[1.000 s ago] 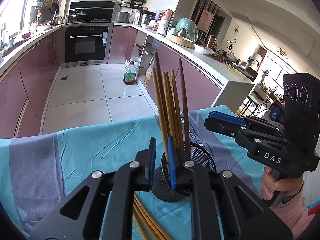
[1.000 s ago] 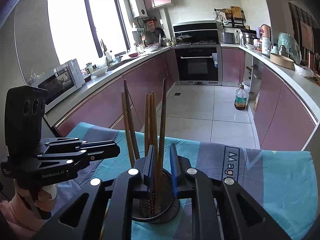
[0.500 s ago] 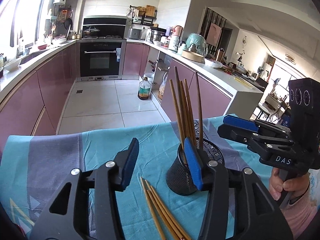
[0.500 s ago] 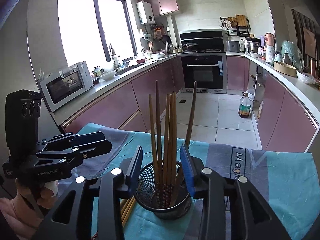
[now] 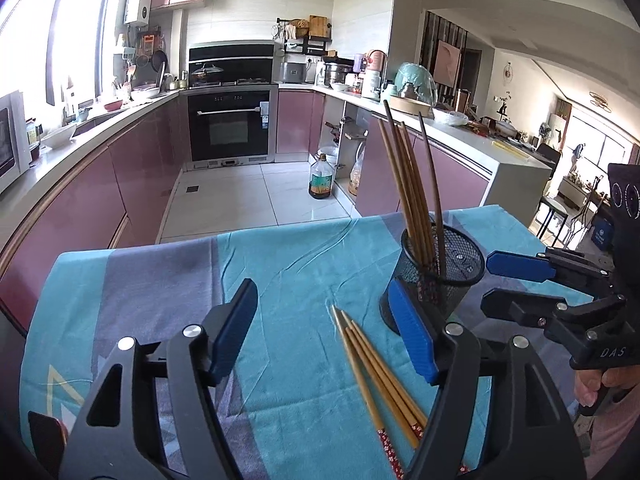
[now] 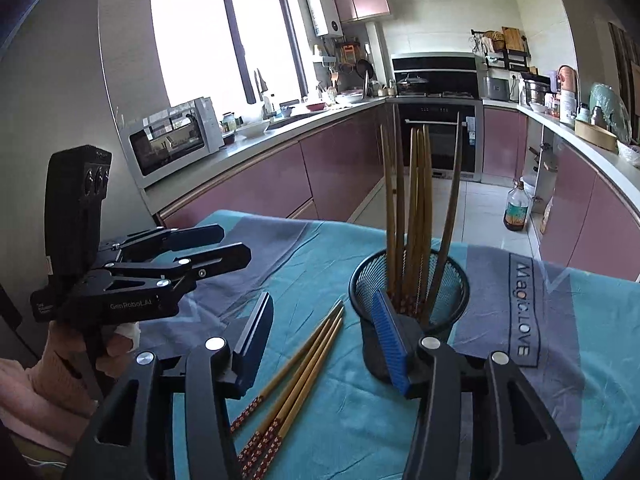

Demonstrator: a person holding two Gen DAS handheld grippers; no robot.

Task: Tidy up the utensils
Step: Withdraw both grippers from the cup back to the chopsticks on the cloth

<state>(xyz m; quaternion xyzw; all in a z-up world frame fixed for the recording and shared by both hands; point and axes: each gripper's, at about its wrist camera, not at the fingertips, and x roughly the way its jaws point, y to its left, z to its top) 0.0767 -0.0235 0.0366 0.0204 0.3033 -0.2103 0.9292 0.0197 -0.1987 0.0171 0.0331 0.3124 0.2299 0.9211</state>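
Your left gripper (image 5: 324, 332) is spread wide and holds nothing. Just right of it, loose bamboo chopsticks (image 5: 376, 376) with red-patterned ends lie flat on the teal tablecloth (image 5: 288, 272). Beside them a round black mesh holder (image 5: 436, 276) keeps several chopsticks (image 5: 412, 192) upright. Your right gripper (image 6: 324, 344) is also released, its right finger in front of the holder.

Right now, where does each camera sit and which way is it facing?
Left wrist: on the left gripper, facing the oven, loose chopsticks between its fingers; right gripper at right.
Right wrist: on the right gripper, facing the window corner; left gripper at left.
Shared: mesh holder, tablecloth.
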